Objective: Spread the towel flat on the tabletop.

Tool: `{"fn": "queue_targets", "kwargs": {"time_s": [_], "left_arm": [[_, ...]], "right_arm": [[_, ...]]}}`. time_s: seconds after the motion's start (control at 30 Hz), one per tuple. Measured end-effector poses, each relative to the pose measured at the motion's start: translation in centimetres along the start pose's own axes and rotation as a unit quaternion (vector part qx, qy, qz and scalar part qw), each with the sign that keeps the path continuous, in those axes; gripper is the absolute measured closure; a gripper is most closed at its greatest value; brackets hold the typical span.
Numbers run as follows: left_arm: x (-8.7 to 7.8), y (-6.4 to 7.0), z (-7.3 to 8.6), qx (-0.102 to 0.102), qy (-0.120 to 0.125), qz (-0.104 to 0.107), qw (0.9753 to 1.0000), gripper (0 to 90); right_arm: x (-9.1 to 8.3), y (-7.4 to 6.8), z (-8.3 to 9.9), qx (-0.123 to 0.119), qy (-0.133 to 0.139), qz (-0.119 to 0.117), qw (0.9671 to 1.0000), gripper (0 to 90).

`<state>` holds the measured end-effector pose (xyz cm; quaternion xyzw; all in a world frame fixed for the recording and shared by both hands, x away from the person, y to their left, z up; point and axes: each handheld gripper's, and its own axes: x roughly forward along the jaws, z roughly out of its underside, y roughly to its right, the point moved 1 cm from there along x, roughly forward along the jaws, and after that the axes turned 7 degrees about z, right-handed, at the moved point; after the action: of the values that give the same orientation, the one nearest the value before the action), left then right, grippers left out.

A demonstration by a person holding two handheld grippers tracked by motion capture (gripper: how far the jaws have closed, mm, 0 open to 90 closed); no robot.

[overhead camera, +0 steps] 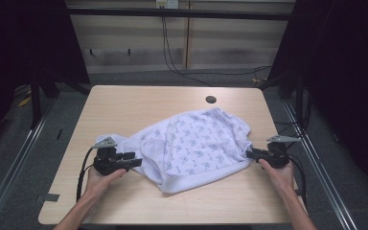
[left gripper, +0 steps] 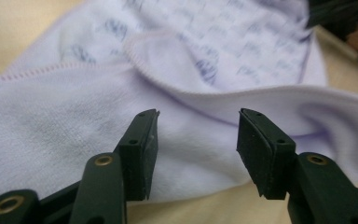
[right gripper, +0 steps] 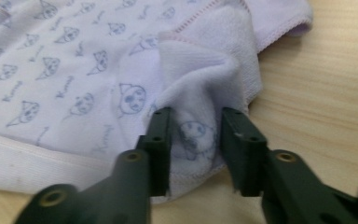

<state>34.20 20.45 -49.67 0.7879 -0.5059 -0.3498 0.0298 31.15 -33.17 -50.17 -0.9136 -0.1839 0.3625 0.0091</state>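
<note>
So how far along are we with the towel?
Early. The towel lies crumpled on the table, nothing smoothed or folded. In hand: the right hand-held gripper has a bunched corner between its jaws; the left hand-held gripper is open over the near edge, not gripping. Left: grip that side, then probably spread it out.

- A light wooden table point(overhead camera: 124, 110) is standing under the fixed camera, its grain running across the top.
- A small dark round hole point(overhead camera: 211, 99) is sitting in the tabletop near the far edge, right of the middle.
- Black cables point(overhead camera: 172, 60) are hanging down the pale panelled wall point(overhead camera: 230, 43) behind the table and trailing off to the right along the floor.
- Metal rails point(overhead camera: 14, 163) are running along the grey floor on both sides of the table.
</note>
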Motion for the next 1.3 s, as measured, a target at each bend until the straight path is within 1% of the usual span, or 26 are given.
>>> {"fn": "queue_targets", "kwargs": {"time_s": [0.03, 0.07, 0.1, 0.17, 0.2, 0.27, 0.33, 0.43, 0.57, 0.63, 0.67, 0.73, 0.77, 0.8, 0.83, 0.87, 0.93, 1.0, 1.03, 1.07, 1.13, 1.17, 1.2, 1.23, 1.27, 1.3], "left_arm": [[0.4, -0.1, 0.0, 0.011, -0.015, -0.002, 0.9998, 54.1], [0.6, -0.2, 0.1, 0.009, -0.022, 0.003, 0.9997, 57.9], [0.8, -0.2, 0.3, 0.009, -0.026, 0.012, 0.9995, 66.9], [1.1, 0.2, 0.5, 0.039, -0.046, -0.002, 0.9982, 81.4], [1.1, 0.2, 0.5, 0.039, -0.046, -0.002, 0.9982, 85.3], [1.6, 0.2, 0.8, 0.052, -0.065, -0.004, 0.9965, 90.0], [1.7, 0.3, 0.8, 0.048, -0.065, -0.004, 0.9967, 90.0], [1.9, 0.4, 0.8, 0.048, -0.065, -0.001, 0.9967, 90.0], [2.2, 0.8, 0.8, 0.053, -0.068, -0.004, 0.9963, 90.0], [2.6, 1.9, 1.0, 0.054, -0.075, 0.012, 0.9956, 90.0], [2.6, 1.9, 1.0, 0.054, -0.075, 0.012, 0.9956, 90.0], [2.9, 3.2, 1.3, 0.070, -0.089, 0.023, 0.9933, 90.0], [3.0, 3.9, 1.5, 0.069, -0.094, 0.030, 0.9927, 90.0], [3.2, 4.4, 1.6, 0.070, -0.095, 0.034, 0.9924, 90.0], [3.3, 5.0, 1.7, 0.077, -0.103, 0.041, 0.9909, 90.0], [3.5, 5.4, 1.8, 0.082, -0.106, 0.045, 0.9900, 90.0], [4.5, 7.0, 1.9, 0.092, -0.117, 0.066, 0.9867, 90.0], [5.2, 7.7, 1.9, 0.086, -0.117, 0.079, 0.9863, 90.0], [5.7, 8.0, 1.9, 0.083, -0.116, 0.086, 0.9860, 90.0], [6.2, 8.5, 1.8, 0.083, -0.119, 0.090, 0.9854, 90.0], [6.9, 9.1, 1.7, 0.078, -0.118, 0.098, 0.9850, 90.0], [7.0, 9.4, 1.6, 0.084, -0.124, 0.098, 0.9838, 89.5], [7.0, 9.4, 1.6, 0.084, -0.124, 0.098, 0.9838, 87.7], [6.6, 9.7, 1.6, 0.087, -0.120, 0.098, 0.9842, 85.9], [6.6, 9.7, 1.6, 0.087, -0.120, 0.098, 0.9842, 84.7], [5.6, 9.2, 1.4, 0.077, -0.103, 0.105, 0.9861, 83.6]], "right_arm": [[-0.4, -0.1, 0.0, -0.005, 0.009, 0.006, 0.9999, 58.3], [-0.9, -0.4, 0.1, -0.006, 0.012, 0.008, 0.9999, 55.1], [-1.4, -0.7, 0.1, -0.010, 0.015, 0.010, 0.9998, 52.0], [-2.4, -1.4, 0.4, -0.022, 0.022, 0.016, 0.9994, 48.0], [-2.4, -1.4, 0.4, -0.022, 0.022, 0.016, 0.9994, 48.0], [-4.0, -2.5, 0.7, -0.026, 0.038, 0.020, 0.9988, 43.2], [-4.8, -2.8, 0.9, -0.021, 0.051, 0.018, 0.9983, 42.7], [-5.9, -3.6, 1.0, -0.017, 0.067, 0.000, 0.9976, 42.8], [-5.1, -5.8, 1.4, -0.033, 0.052, -0.025, 0.9978, 42.5], [-4.3, -6.9, 1.2, -0.045, 0.042, -0.038, 0.9974, 42.5], [-4.3, -6.9, 1.2, -0.045, 0.042, -0.038, 0.9974, 42.5], [-3.8, -8.1, 0.9, -0.056, 0.041, -0.053, 0.9961, 43.4], [-3.6, -8.9, 0.7, -0.060, 0.041, -0.064, 0.9953, 43.5], [-3.5, -9.8, 0.5, -0.063, 0.041, -0.080, 0.9939, 43.6], [-3.4, -10.3, 0.5, -0.070, 0.041, -0.088, 0.9928, 43.9], [-3.3, -11.6, 0.5, -0.083, 0.038, -0.102, 0.9905, 44.1], [-3.2, -13.2, 0.5, -0.101, 0.036, -0.117, 0.9873, 44.4], [-3.0, -14.8, 0.5, -0.104, 0.034, -0.146, 0.9832, 45.1], [-2.8, -15.3, 0.4, -0.108, 0.036, -0.148, 0.9823, 45.2], [-2.5, -15.9, 0.1, -0.101, 0.040, -0.154, 0.9821, 45.2], [-1.6, -17.2, -0.7, -0.092, 0.045, -0.183, 0.9778, 46.0], [-1.2, -17.8, -1.0, -0.097, 0.043, -0.184, 0.9772, 46.2], [-1.2, -17.8, -1.0, -0.097, 0.043, -0.184, 0.9772, 46.2], [-0.6, -18.9, -1.2, -0.107, 0.038, -0.192, 0.9748, 46.4], [-0.6, -18.9, -1.2, -0.107, 0.038, -0.192, 0.9748, 46.4], [-0.2, -20.0, -1.3, -0.118, 0.037, -0.194, 0.9731, 46.7]]}}
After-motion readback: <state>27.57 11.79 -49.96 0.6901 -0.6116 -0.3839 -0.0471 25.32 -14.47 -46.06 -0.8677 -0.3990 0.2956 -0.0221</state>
